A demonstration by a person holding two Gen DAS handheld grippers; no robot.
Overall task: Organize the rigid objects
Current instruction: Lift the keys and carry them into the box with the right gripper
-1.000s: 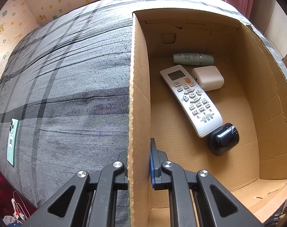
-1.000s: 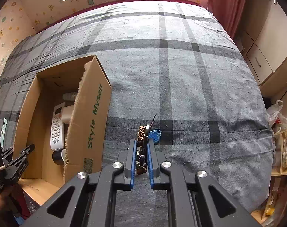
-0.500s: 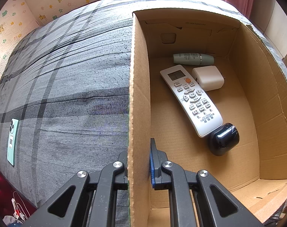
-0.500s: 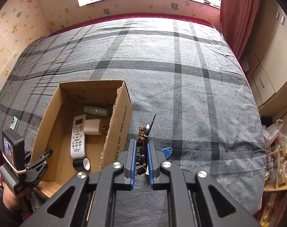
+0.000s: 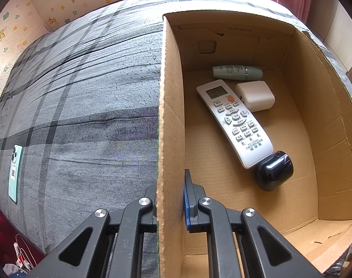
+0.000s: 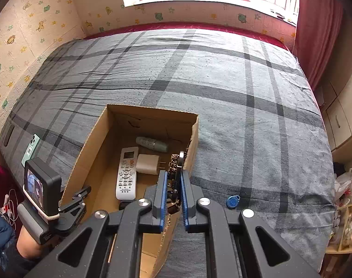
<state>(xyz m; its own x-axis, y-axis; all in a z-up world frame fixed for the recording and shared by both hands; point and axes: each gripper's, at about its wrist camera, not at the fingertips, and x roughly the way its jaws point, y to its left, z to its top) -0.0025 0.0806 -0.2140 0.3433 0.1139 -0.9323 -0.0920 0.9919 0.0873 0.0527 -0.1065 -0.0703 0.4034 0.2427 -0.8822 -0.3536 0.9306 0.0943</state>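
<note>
— Holding what, and where?
— My right gripper (image 6: 172, 185) pinches a key bunch (image 6: 177, 164) upright above the box (image 5: 171, 106); its long axis points away. My left gripper (image 5: 170, 199) clamps the box wall.

Plaid bed (image 6: 222, 92) w/ cardboard box (image 6: 152, 113), phone (image 6: 31, 147), blue tag (image 6: 232, 201)

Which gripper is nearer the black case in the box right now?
Left. The left gripper is clamped on the box wall beside the black case; the right gripper hangs above the opposite wall, holding the keychain.
</note>
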